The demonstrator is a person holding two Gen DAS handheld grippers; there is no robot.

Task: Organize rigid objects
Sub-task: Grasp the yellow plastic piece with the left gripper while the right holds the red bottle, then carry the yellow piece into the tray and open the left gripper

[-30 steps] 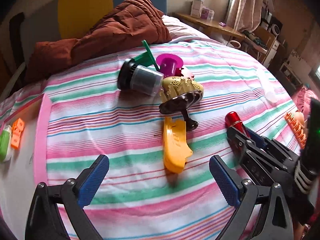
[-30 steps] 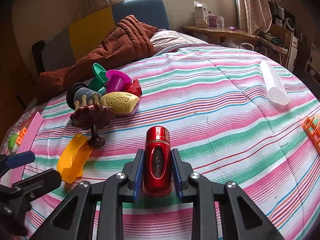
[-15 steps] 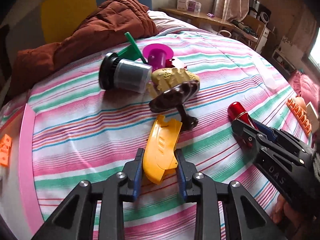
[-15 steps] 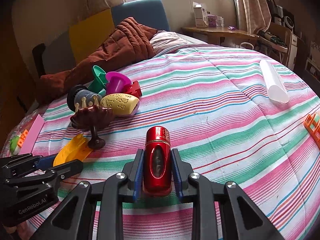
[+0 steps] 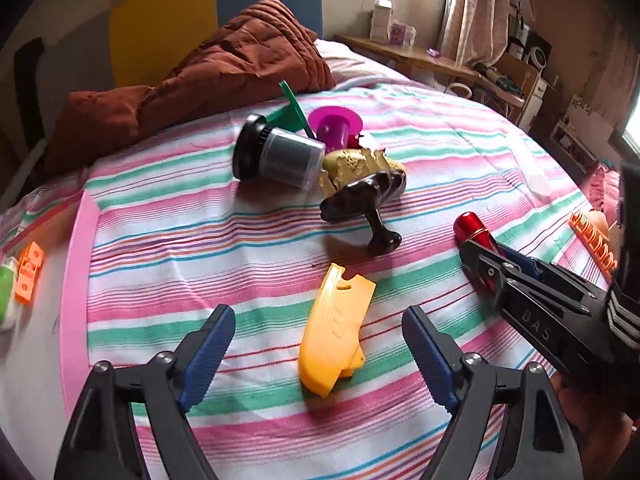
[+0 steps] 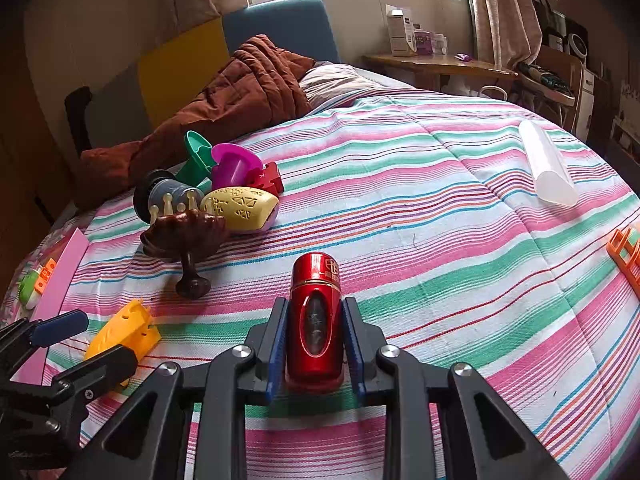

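Half second ago my left gripper [image 5: 316, 338] pinched yellow piece [image 5: 334, 330]; now jaws opening, piece lies free between them. My right gripper [image 6: 314, 344] pinches red canister [image 6: 316, 320]; carry level toward pile [image 6: 208, 196], set down gently

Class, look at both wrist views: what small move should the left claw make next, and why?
Probably close on the yellow plastic piece. The left claw is opening and the piece lies loose on the striped bedspread between its pads, untouched. The right claw is already shut on the red can, so only the left is free.

Both claws are black plastic with blue ribbed pads [image 5: 208, 354] and silver screws; one arm reads "DAS".
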